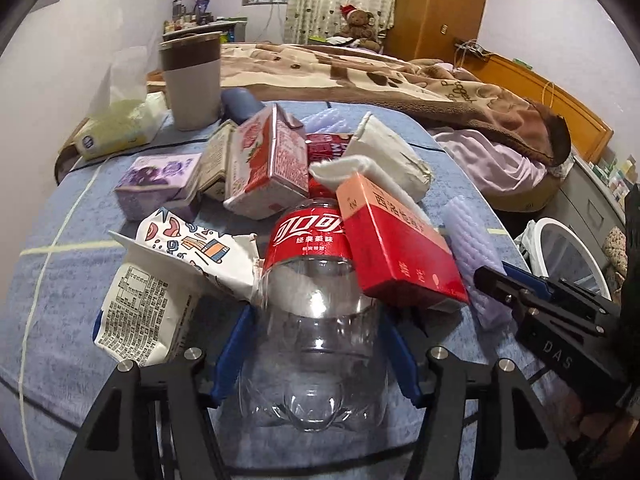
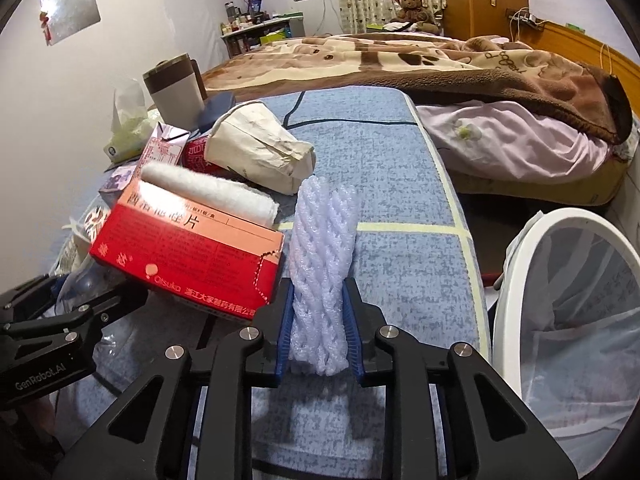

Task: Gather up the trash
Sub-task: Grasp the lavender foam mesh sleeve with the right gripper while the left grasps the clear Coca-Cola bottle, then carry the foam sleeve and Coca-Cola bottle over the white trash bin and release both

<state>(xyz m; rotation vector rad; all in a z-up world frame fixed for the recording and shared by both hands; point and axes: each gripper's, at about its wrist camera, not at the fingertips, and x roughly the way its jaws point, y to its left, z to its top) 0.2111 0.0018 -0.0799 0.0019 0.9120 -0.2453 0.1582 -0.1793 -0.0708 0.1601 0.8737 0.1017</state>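
I work over the blue cloth-covered table (image 2: pixel 380 152), with the white bin (image 2: pixel 520 264) lined with a clear bag standing just off its right edge, which I judge to be where the trash goes. The trash sits heaped on the table's left half: cartons, a wrapper, a red medicine box (image 1: pixel 394 240). Lying on its side at the near edge of that heap is the empty cola bottle (image 1: pixel 316 320), its base toward me. My left gripper (image 1: pixel 316 344) has its blue pads on either side of the bottle's clear body, apparently touching it, though I cannot tell if they bear firmly. The red box leans on the bottle's shoulder, so I would lift slowly and straight up to let the box slide off without scattering the pile. My right gripper (image 2: pixel 319 332) is clamped on the near end of the white foam net sleeve (image 2: pixel 322 256), which lies beside the box. It is soft, so I would hold the squeeze steady and carry it across to the bin
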